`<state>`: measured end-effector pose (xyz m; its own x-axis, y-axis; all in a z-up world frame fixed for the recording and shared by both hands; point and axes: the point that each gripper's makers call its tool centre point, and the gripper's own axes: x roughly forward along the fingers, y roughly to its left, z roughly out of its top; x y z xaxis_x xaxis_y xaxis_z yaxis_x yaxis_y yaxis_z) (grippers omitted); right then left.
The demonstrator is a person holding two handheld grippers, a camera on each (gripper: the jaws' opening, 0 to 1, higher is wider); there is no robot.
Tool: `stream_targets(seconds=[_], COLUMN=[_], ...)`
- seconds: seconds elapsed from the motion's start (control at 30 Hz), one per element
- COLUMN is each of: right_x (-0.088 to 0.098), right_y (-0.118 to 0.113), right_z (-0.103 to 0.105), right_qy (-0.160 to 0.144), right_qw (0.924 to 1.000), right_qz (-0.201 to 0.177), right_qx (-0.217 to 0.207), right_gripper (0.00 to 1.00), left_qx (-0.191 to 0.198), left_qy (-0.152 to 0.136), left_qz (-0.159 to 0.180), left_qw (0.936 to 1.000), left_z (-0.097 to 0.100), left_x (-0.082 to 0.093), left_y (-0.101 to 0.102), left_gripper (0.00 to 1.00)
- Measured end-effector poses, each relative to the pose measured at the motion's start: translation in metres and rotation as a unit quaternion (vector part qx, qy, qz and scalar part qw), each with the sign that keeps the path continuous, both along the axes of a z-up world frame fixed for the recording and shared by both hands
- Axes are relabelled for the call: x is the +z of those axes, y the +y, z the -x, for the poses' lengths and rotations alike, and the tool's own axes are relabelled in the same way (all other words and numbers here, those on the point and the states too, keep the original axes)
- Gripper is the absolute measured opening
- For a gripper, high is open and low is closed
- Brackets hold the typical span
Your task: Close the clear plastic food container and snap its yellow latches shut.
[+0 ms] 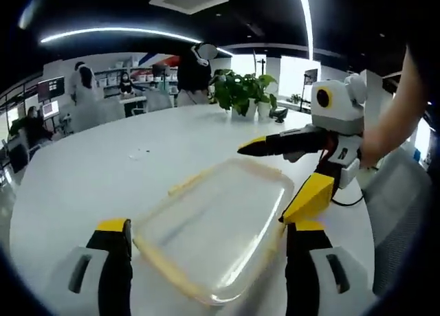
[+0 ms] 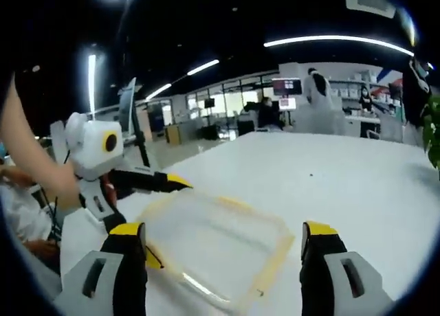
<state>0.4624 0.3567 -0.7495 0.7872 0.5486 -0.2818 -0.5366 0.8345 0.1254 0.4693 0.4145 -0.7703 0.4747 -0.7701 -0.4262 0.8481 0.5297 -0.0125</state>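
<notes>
My left claw [image 1: 206, 275] and right claw [image 2: 223, 261] both gape wide around the lidded container [image 1: 216, 227] on the white counter [image 1: 103, 165]; its yellow latch [image 1: 311, 194] looks unsnapped, I judge

Clear, yellow-rimmed container [image 1: 213, 230] lies flat, one latch [image 1: 311, 194] raised.

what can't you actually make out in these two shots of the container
- Whether the clear container lid is fully seated: blurred in both views.
- Latch states: in the left gripper view a yellow latch sticks out at the container's edge; the others are too blurred to judge.
- Container's near edge in the right gripper view: cut off at the bottom, between the right gripper jaws.
- Contents: glare on the plastic hides them.
</notes>
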Motion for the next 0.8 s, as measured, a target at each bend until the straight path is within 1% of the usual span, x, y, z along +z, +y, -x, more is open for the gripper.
stream_targets(seconds=[0.07, 0.23, 0.33, 0.4, 0.57, 0.8], right_x=[0.001, 0.001, 0.002, 0.006, 0.006, 0.009], right_y=[0.0, -0.001, -0.002, -0.003, -0.008, -0.014], right_z=[0.001, 0.003, 0.004, 0.005, 0.005, 0.01], right_qy=[-0.006, -0.004, -0.005, -0.006, -0.005, -0.005], right_qw=[1.0, 1.0, 1.0, 1.0, 1.0, 0.9999], right_qz=[0.004, 0.003, 0.004, 0.001, 0.005, 0.01], right_qx=[-0.002, -0.003, -0.002, -0.003, -0.003, -0.003], right_gripper=[0.95, 0.95, 0.95, 0.95, 0.94, 0.93], left_qx=[0.002, 0.011, 0.015, 0.015, 0.027, 0.035], left_qy=[-0.005, -0.009, -0.006, -0.007, -0.006, -0.006], left_qz=[-0.002, 0.001, 0.002, -0.004, 0.01, 0.01], left_qw=[1.0, 0.9999, 0.9999, 0.9999, 0.9996, 0.9993], left_z=[0.0, 0.002, 0.003, 0.004, 0.003, 0.008], left_x=[0.0, 0.001, 0.0, -0.001, 0.007, 0.008], left_y=[0.0, 0.004, 0.007, 0.009, 0.013, 0.018], left_gripper=[0.95, 0.94, 0.94, 0.93, 0.92, 0.92])
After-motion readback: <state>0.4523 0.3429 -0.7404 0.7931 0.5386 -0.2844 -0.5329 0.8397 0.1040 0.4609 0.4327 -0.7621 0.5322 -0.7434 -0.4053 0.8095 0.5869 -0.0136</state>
